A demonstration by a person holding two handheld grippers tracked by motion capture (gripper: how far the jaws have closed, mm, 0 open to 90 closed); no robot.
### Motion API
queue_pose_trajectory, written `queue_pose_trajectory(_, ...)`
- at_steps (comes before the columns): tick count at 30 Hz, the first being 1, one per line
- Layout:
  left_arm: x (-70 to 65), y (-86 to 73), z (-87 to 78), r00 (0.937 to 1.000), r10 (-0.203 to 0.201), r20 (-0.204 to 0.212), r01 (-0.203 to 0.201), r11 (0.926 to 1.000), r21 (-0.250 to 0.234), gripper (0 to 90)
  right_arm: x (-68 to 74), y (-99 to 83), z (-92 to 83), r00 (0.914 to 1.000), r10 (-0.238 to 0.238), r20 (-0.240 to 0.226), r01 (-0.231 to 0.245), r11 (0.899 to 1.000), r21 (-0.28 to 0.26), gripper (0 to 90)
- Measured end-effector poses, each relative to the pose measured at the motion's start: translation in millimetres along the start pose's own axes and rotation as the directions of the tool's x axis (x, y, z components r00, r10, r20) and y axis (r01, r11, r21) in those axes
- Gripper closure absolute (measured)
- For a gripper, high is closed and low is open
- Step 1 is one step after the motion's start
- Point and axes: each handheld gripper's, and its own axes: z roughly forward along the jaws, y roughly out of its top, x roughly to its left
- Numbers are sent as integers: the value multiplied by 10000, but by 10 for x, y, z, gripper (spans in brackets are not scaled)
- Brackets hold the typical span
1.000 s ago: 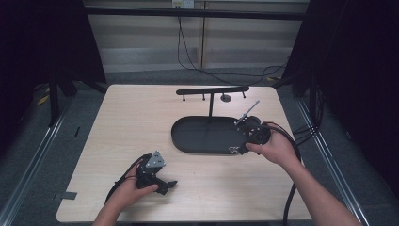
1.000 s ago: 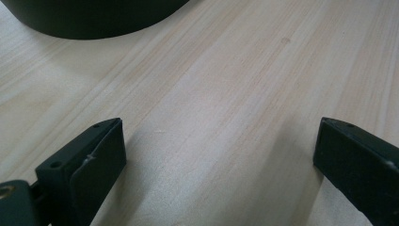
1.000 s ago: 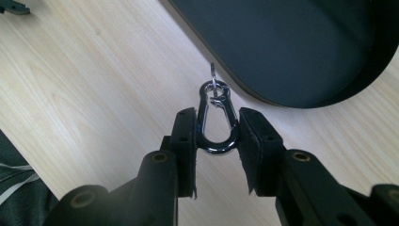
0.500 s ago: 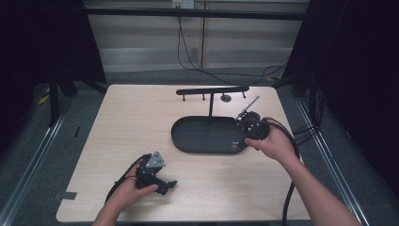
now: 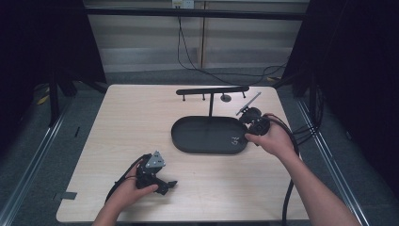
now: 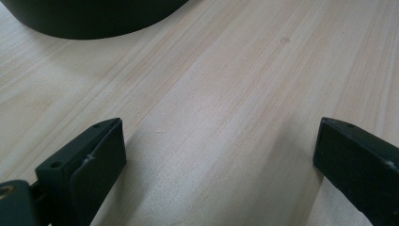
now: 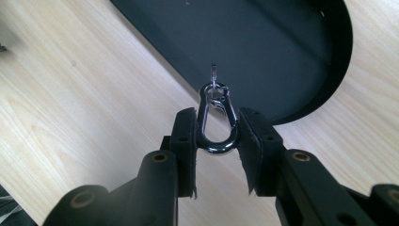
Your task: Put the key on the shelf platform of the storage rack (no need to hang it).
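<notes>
A silver carabiner clip [image 7: 217,147] with a small ring at its top stands between the pads of my right gripper [image 7: 218,117], which is shut on its sides. In the high view that right gripper [image 5: 254,123] hovers at the right end of the black oval tray [image 5: 202,136]. A black T-shaped rack [image 5: 211,90] rises behind the tray. My left gripper [image 5: 167,184] rests on the table at the front left, and in its own view the left gripper [image 6: 221,141] is open over bare wood, jaws wide apart with nothing between them.
A small pale item [image 5: 235,140] lies in the tray's right end. The tray's edge [image 6: 84,19] shows ahead of the left gripper. A thin silver rod [image 5: 249,102] slants up beside the right gripper. Cables hang off the table's right side.
My right gripper has shifted slightly farther from the person, along the tray's right end, still holding the clip. The left gripper has stayed put.
</notes>
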Motion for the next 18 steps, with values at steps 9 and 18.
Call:
queue_pose_trajectory(9,0,0,-2,10000,45,-20,-45,10000,-6,26,-23,72,17,9998,51,181,-51,10000,-16,686)
queue_pose_trajectory(18,-3,-1,1,10000,-8,-28,7,10000,-49,26,-55,134,93,9993,156,325,-158,9999,65,686)
